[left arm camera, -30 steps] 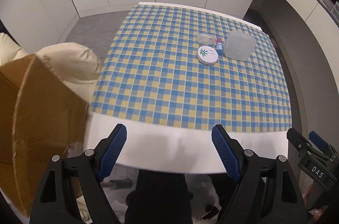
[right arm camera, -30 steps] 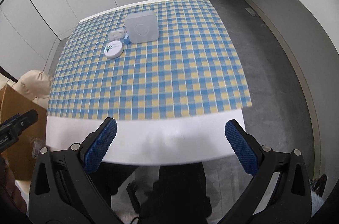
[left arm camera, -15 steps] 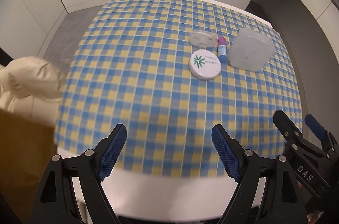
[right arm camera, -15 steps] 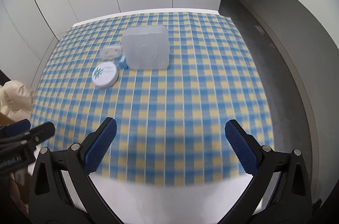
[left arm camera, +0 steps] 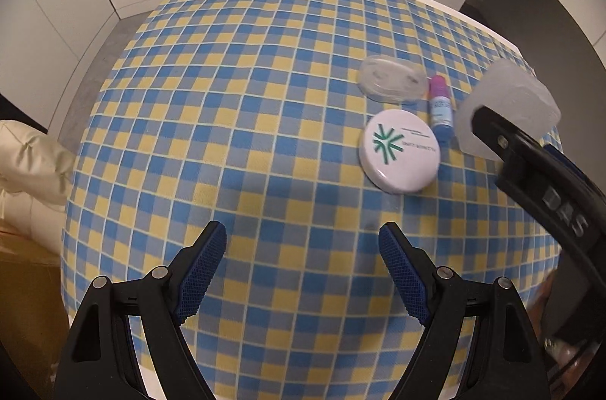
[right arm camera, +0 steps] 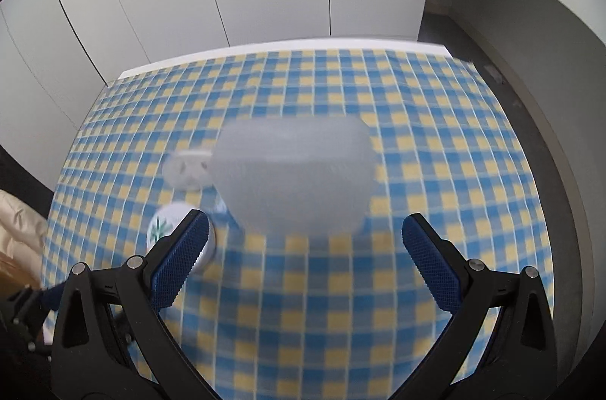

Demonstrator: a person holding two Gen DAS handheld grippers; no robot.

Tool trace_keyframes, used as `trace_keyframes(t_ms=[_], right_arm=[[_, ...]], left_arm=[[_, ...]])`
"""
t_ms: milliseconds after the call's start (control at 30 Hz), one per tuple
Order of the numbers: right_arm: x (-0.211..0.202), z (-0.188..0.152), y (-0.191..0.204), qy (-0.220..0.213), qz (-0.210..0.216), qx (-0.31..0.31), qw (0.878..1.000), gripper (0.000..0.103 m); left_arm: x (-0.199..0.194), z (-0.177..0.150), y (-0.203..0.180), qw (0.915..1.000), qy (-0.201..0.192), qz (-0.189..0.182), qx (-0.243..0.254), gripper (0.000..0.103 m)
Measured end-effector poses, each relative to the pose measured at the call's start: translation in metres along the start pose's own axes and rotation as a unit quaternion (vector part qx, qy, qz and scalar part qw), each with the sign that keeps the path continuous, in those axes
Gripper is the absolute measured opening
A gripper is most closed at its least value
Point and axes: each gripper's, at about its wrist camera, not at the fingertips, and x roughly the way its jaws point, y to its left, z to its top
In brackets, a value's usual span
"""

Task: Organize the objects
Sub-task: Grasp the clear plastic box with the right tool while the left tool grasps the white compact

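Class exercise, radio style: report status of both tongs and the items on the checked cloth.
Left tongs open, empty. Right tongs open, facing frosted box. White round tin, small tube, clear lid untouched. Nothing blocking.

Blue-yellow checked tablecloth (left arm camera: 265, 104); white, green-marked tin (left arm camera: 400, 150); seemingly frosted box (right arm camera: 295, 172).

My left gripper (left arm camera: 303, 241) hangs open over the checked cloth (left arm camera: 235, 119). Ahead lie a white round tin (left arm camera: 400, 150), a small tube (left arm camera: 440, 112) and a clear lid (left arm camera: 392, 80).
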Motion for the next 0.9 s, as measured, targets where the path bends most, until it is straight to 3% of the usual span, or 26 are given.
trace_keyframes(t_ms=[133,233,467,700,767,800,900], right_arm=[[0.024,0.014,0.009,0.006,-0.02,0.0,1.0,0.103],[0.032,0.021,0.009,-0.005,-0.021,0.011,1.0,0.084],[0.012,0.005,-0.025,-0.017,-0.046,0.015,0.999,0.084],[0.009,-0.016,-0.056,0.001,-0.06,0.032,0.998,0.084],[0.01,-0.018,-0.061,0.007,-0.058,0.035,0.998,0.084],[0.006,-0.024,-0.063,0.005,-0.058,0.034,0.998,0.084],[0.003,-0.023,-0.064,0.003,-0.055,0.03,0.998,0.084]], left_arm=[[0.007,0.004,-0.002,1.0,0.001,0.0,-0.002,0.083],[0.009,0.007,-0.007,1.0,-0.002,-0.004,0.0,0.083],[0.019,0.017,-0.036,0.9996,-0.008,-0.017,0.022,0.083],[0.036,0.038,-0.072,0.998,-0.038,0.017,0.047,0.084],[0.039,0.046,-0.08,0.9981,-0.039,0.018,0.044,0.073],[0.039,0.047,-0.084,0.9979,-0.041,0.019,0.047,0.058],[0.038,0.054,-0.086,0.9977,-0.038,0.028,0.049,0.058]])
